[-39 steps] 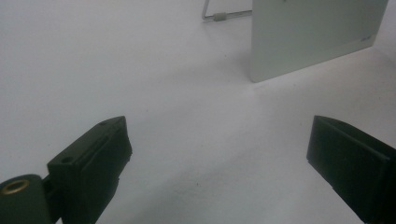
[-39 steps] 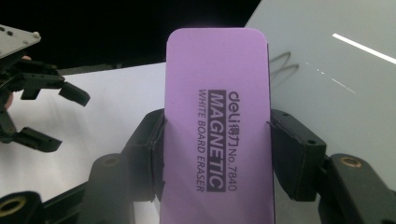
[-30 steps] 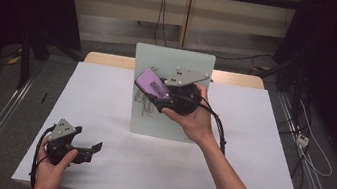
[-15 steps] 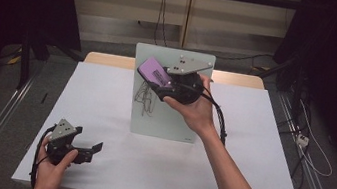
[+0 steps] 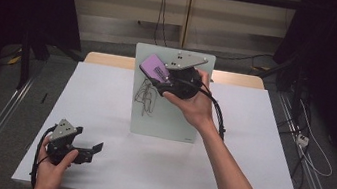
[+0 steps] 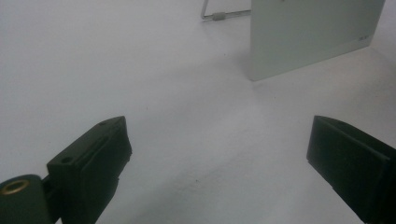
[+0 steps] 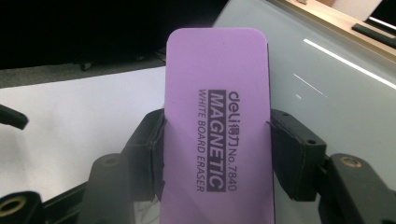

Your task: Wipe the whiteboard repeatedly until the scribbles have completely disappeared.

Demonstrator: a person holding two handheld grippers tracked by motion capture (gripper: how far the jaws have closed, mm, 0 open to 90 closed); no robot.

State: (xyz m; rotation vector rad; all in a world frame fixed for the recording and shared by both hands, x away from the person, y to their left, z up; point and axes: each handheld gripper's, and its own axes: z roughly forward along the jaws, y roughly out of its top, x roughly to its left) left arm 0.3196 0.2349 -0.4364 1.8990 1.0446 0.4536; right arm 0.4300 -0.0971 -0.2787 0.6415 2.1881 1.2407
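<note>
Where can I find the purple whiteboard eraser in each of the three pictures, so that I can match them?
High view: the purple eraser is at top centre, held by the right gripper against the upright whiteboard.
Left gripper view: no eraser here; the whiteboard stands at upper right.
Right gripper view: the eraser stands in the centre, clamped between the two black jaws.
Shared landmark: the whiteboard.

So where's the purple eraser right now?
The purple eraser is clamped in the right tool, up at the top left corner of the standing whiteboard in the high view, just above the black scribble.
</note>
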